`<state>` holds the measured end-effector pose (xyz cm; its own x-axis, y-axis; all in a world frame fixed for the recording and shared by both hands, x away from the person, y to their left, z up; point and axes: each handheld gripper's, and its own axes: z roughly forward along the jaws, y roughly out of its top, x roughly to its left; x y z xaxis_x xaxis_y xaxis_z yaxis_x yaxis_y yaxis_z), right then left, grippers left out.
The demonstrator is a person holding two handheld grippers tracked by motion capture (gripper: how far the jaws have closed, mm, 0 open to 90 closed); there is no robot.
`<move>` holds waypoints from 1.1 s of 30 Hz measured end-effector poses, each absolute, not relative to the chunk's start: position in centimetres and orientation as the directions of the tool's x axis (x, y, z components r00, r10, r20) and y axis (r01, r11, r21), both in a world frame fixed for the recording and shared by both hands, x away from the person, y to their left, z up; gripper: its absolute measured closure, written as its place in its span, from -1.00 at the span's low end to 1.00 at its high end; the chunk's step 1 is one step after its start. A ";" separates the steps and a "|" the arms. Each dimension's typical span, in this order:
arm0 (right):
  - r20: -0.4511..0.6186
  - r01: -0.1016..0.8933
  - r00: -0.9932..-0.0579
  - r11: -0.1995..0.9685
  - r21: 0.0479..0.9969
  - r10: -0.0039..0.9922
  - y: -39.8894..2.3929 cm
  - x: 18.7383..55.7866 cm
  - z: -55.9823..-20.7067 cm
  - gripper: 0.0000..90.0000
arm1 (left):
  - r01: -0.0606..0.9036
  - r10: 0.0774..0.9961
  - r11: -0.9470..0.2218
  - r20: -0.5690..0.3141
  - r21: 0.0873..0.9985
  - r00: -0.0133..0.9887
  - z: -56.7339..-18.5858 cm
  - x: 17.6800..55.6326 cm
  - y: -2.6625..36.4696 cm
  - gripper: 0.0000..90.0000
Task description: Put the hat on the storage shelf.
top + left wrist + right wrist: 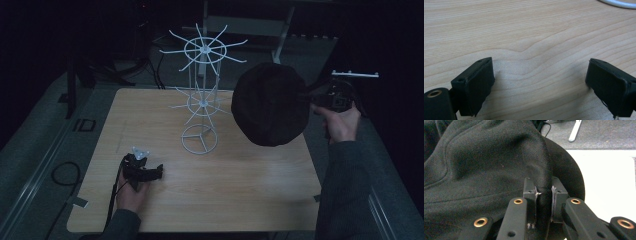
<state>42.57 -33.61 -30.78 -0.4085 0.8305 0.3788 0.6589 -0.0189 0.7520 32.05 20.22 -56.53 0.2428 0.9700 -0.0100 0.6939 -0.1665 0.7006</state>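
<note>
The right gripper point(544, 195) is pinching the edge of a black, round fabric hat point(270, 104), holding it raised just right of the white wire hanging rack point(202, 95), probably to hang it, while the left gripper point(540, 82) is resting wide open and empty on the near-left wooden table point(250, 185)

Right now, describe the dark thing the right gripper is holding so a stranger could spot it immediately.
Start at the wooden table and find the white wire rack standing on it. Just right of the rack, a round black hat hangs in the air, pinched at its edge by the right gripper. It is the one soft, dark thing there.
</note>
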 end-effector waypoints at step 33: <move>0.490 0.627 -0.434 -0.137 0.767 0.756 -34.5 41.9 -29.8 0.75 | 0.695 0.970 -0.167 -0.010 0.699 0.243 -56.5 32.1 20.2 -0.81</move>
<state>41.86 -34.49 -29.80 -0.4338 0.7562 0.4899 0.6271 -0.1370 0.7668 32.06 20.18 -56.52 0.2431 0.9699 -0.0102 0.6950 -0.1669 0.6994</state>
